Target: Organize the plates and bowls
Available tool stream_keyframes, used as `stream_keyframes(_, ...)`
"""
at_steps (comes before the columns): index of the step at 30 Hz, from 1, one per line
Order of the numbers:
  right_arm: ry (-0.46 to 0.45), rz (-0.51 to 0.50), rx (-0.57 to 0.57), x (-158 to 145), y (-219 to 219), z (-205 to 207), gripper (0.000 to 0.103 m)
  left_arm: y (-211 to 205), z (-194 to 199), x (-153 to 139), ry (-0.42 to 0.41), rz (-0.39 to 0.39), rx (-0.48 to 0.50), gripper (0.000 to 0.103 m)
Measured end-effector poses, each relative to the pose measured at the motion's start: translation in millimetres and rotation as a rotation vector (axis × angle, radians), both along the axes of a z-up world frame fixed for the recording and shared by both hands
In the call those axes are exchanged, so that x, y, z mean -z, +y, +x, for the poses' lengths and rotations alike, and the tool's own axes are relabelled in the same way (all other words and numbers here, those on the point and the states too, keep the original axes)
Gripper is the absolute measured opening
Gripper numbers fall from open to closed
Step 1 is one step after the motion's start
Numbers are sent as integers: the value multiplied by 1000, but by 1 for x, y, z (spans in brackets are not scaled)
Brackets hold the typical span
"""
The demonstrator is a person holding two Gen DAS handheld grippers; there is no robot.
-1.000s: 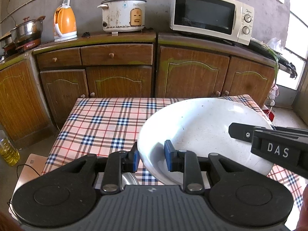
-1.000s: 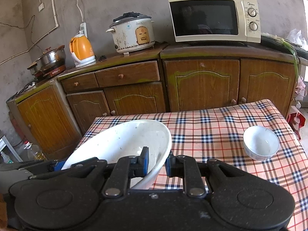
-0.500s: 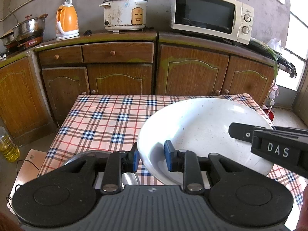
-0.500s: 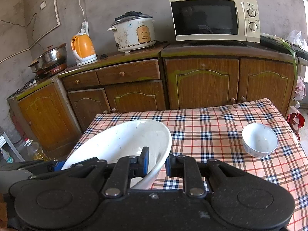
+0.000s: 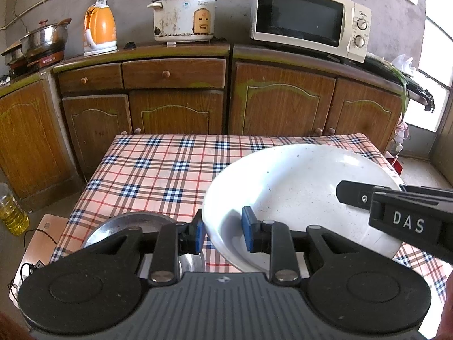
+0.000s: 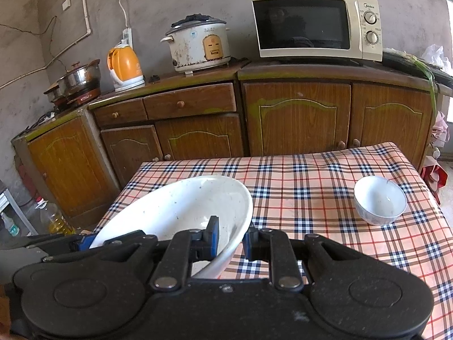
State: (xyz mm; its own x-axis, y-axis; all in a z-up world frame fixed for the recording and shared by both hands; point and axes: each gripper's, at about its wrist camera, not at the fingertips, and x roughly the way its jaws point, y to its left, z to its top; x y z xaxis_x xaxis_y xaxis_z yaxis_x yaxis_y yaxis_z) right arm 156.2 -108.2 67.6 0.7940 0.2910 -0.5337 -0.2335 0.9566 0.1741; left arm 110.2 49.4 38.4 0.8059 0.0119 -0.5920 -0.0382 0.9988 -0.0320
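Observation:
A large white bowl (image 5: 297,192) hangs above the checked table (image 5: 158,170), held at both sides. My left gripper (image 5: 222,232) is shut on its left rim, one blue pad outside and one inside. My right gripper (image 6: 230,239) is shut on the bowl's (image 6: 181,206) right rim in the same way; its black body also shows at the right of the left wrist view. A metal plate (image 5: 127,225) lies on the table under my left gripper, partly hidden. A small white bowl (image 6: 379,199) stands on the table at the right.
Brown cabinets (image 5: 181,107) run along the far wall. On them stand a microwave (image 5: 308,25), a rice cooker (image 5: 182,19), an orange kettle (image 5: 99,29) and a steel pot (image 5: 45,38). An oil bottle (image 5: 10,212) stands on the floor at the left.
The view has drifted back a little: more of the table and the metal plate show in the left wrist view. Both grips on the large bowl are unchanged.

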Motion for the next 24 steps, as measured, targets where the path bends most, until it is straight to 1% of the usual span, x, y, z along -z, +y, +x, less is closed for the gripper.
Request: stream_keyframes(24,-5,-2,20,16,-9,-25,23,-9,-18,13,-4,12,11,27)
